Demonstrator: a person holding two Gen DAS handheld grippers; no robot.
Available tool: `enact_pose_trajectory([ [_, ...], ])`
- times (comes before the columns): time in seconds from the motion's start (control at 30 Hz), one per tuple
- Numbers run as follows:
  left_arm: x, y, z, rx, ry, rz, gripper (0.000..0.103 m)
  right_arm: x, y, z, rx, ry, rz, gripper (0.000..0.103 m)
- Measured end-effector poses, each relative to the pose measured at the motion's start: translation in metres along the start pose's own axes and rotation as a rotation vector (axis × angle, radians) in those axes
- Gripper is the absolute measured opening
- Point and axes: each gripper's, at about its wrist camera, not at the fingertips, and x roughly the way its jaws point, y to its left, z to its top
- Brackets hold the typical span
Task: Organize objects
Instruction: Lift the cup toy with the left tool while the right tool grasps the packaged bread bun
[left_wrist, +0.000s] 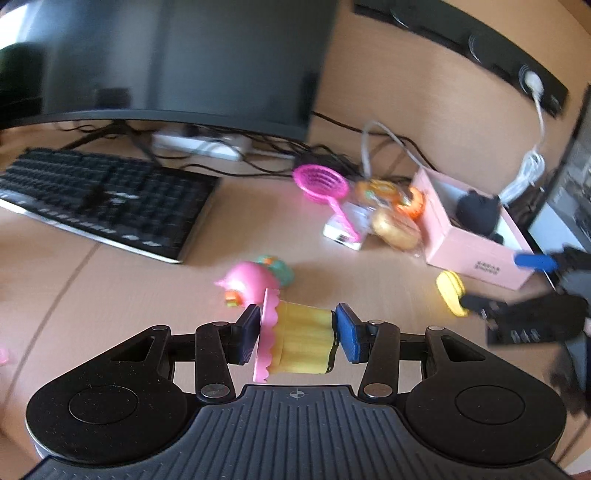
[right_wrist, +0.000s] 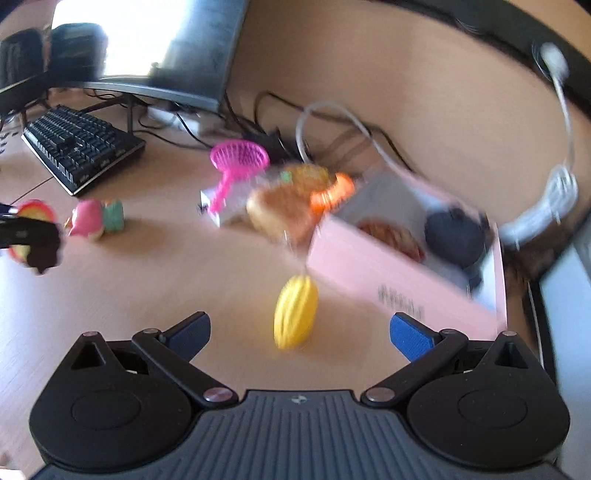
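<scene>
My left gripper (left_wrist: 297, 334) is shut on a toy cupcake (left_wrist: 295, 341) with a yellow cup and pink frilled top, held above the desk. My right gripper (right_wrist: 300, 334) is open, its jaws wide on either side of a yellow ribbed toy fruit (right_wrist: 295, 312) lying on the desk; the same fruit shows in the left wrist view (left_wrist: 451, 293). An open pink box (right_wrist: 399, 258) stands just beyond it, holding a dark round object (right_wrist: 454, 230) and a reddish toy (right_wrist: 393, 234). The box also shows in the left wrist view (left_wrist: 469, 243).
A pink toy with a teal piece (left_wrist: 255, 280) lies mid-desk. A pink strainer (left_wrist: 321, 182), a bread toy (left_wrist: 395, 225), orange toys (left_wrist: 413, 201) and a white box (left_wrist: 341, 229) sit left of the pink box. A keyboard (left_wrist: 99, 199), monitor (left_wrist: 177, 59) and cables (left_wrist: 384, 140) are behind.
</scene>
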Motion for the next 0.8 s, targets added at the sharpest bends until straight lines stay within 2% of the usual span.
enact_pose_trajectory([
  [0.07, -0.009, 0.013, -0.001, -0.034, -0.004, 0.022, 0.049, 0.011, 0.005, 0.017, -0.067, -0.039, 0.005, 0.103],
  [0.2, -0.024, 0.032, -0.008, -0.101, -0.003, 0.062, 0.049, 0.038, 0.015, 0.056, -0.187, -0.089, 0.071, 0.098],
  [0.37, -0.036, 0.041, -0.018, -0.139, 0.005, 0.087, 0.05, 0.094, 0.04, 0.093, -0.406, -0.056, 0.058, 0.098],
  [0.43, -0.037, 0.044, -0.02, -0.15, 0.012, 0.094, 0.05, 0.117, 0.041, 0.101, -0.402, -0.021, 0.057, 0.096],
  [0.5, -0.036, 0.045, -0.022, -0.155, 0.02, 0.097, 0.05, 0.131, 0.038, 0.109, -0.336, 0.035, 0.112, 0.083],
  [0.57, -0.033, 0.045, -0.022, -0.158, 0.028, 0.097, 0.05, 0.132, 0.039, 0.109, -0.278, 0.07, 0.182, 0.075],
  [0.67, -0.023, 0.04, -0.019, -0.158, 0.042, 0.076, 0.05, 0.11, 0.05, 0.089, -0.252, 0.065, 0.247, 0.072],
  [0.7, -0.019, 0.036, -0.017, -0.155, 0.046, 0.063, 0.05, 0.1, 0.054, 0.078, -0.257, 0.074, 0.29, 0.067],
  [0.8, -0.009, 0.021, -0.012, -0.134, 0.052, 0.014, 0.05, 0.063, 0.064, 0.034, -0.309, 0.099, 0.377, 0.065],
])
